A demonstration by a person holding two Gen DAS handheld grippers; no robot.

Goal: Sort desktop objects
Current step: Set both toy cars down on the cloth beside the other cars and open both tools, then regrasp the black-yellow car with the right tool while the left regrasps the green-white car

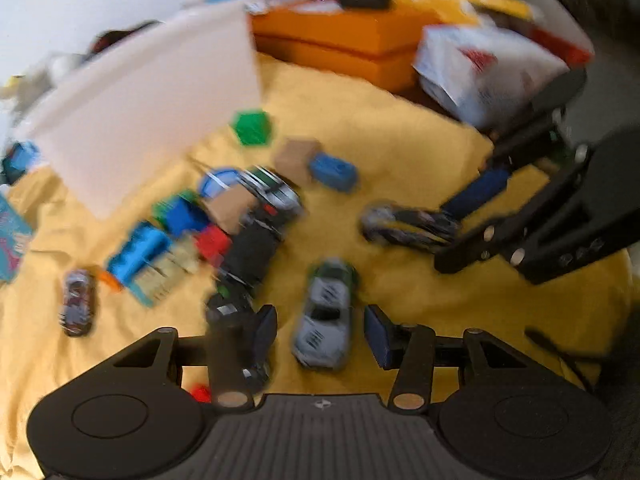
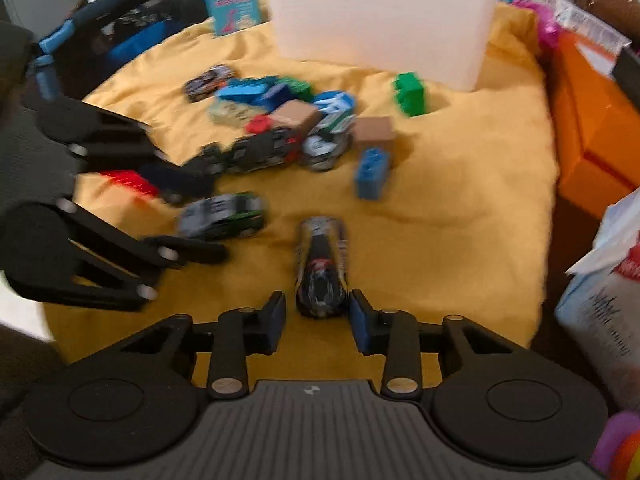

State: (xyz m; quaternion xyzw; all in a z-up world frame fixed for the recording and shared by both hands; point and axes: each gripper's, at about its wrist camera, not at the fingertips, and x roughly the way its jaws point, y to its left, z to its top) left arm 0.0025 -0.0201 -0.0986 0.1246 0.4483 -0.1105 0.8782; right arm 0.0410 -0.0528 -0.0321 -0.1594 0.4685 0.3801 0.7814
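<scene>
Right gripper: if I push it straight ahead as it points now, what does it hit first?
Probably the dark toy car, lying lengthwise between the open right gripper's fingertips. Beyond it is bare yellow cloth.

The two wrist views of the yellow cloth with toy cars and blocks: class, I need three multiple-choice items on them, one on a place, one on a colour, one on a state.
1. Where does the green plastic building block lie?
A. inside the white bin
B. on the yellow cloth in front of the white plastic bin
C. between the right gripper's fingers

2. What colour is the toy car between the left gripper fingers?
A. grey with green
B. red
C. orange

3. How does the right gripper stand?
A. shut on a block
B. open, its fingers either side of the dark toy car
C. out of view

Answers: 1 B, it sits on cloth by the bin's wall. 2 A, grey body, green edges. 3 B, gaps show beside the car.
</scene>
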